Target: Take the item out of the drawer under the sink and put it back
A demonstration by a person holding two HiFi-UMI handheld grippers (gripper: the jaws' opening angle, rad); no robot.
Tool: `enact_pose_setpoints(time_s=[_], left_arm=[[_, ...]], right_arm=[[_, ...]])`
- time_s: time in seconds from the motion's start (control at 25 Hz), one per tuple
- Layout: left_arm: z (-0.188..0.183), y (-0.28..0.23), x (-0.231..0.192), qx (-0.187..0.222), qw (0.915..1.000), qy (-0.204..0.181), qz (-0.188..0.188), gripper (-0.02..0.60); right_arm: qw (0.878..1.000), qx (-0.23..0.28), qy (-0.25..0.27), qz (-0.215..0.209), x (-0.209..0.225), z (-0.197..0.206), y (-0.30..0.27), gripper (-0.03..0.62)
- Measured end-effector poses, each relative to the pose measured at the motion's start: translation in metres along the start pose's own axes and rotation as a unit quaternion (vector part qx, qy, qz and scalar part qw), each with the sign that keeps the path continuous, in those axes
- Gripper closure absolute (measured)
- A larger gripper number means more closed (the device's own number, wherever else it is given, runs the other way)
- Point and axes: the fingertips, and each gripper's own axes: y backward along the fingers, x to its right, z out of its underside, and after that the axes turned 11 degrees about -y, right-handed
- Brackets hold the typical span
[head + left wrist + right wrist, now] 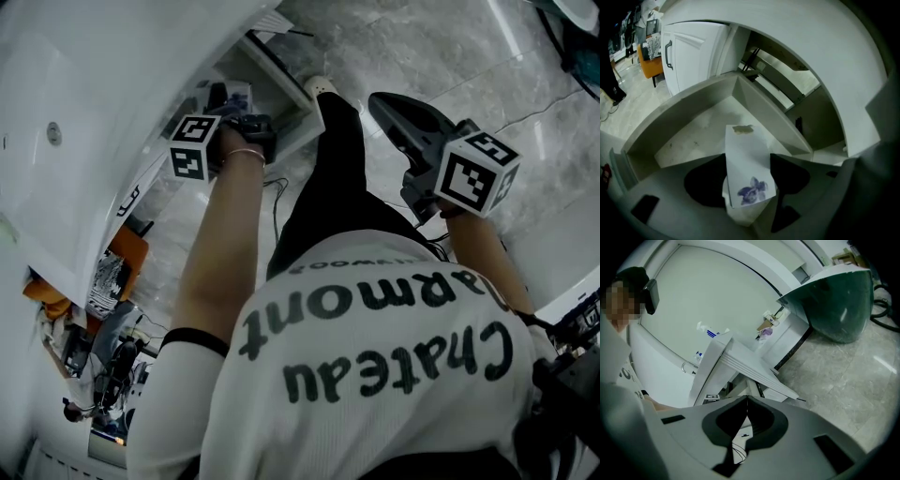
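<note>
The open drawer [693, 136] lies bare inside, walled on each side, the white counter [825, 51] overhanging it.

Low in the middle of the left gripper view, the packet [747, 168] is showing smooth white paper with a purple printed flower. The drawer [693, 136] is looking matt white and faintly smudged. The floor [469, 66], upper right in the head view, is gleaming like polished grey stone.
</note>
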Motion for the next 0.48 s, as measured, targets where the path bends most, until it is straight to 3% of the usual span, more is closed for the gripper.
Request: enact_pose_setpoints(time_s=[0.48], left_arm=[[-0.008,0.024,0.005,0.008,0.9993,-0.014,0.035,0.291]], right_arm=[[1.000,-0.007,0.021,-0.012,-0.026,0.008,-0.001,0.582]])
